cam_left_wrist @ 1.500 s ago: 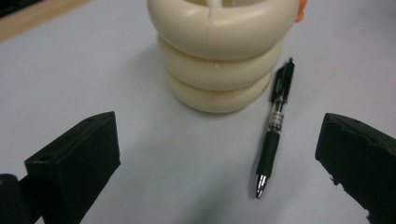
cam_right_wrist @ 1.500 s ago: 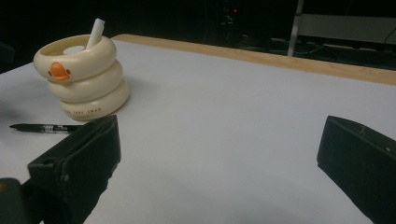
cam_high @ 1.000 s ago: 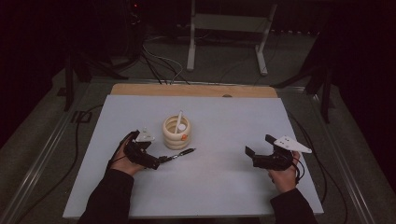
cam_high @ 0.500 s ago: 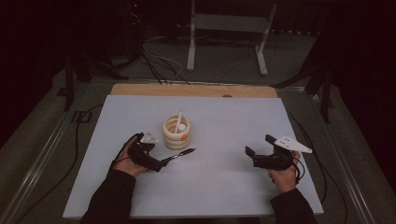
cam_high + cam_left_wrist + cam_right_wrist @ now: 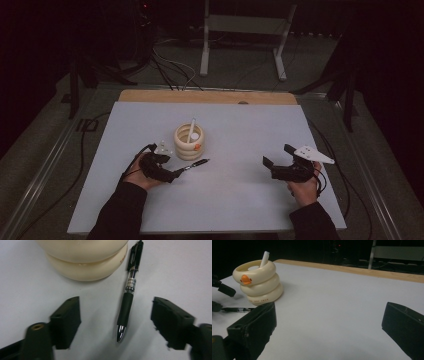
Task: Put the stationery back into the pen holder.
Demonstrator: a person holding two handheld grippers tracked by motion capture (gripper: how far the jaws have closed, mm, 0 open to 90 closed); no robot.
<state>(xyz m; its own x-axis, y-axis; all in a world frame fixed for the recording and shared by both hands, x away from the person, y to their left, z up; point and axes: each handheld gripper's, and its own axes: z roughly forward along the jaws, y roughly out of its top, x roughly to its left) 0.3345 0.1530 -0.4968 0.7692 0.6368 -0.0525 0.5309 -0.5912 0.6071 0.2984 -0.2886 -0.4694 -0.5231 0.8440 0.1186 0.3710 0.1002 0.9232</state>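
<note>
Between the left gripper's (image 5: 116, 322) spread jaws lies the pen (image 5: 128, 291), pointing along them beside the holder (image 5: 85, 257); right gripper (image 5: 280, 167) spread, well apart.

We see a cream, ring-stacked pen holder (image 5: 189, 142) with a small orange duck mark, standing upright just left of the frame's centre, a white stick (image 5: 192, 129) leaning inside it. Just below and right of it, a black pen (image 5: 128, 290) lies flat on the white table, silver tip pointing away from the holder.
</note>
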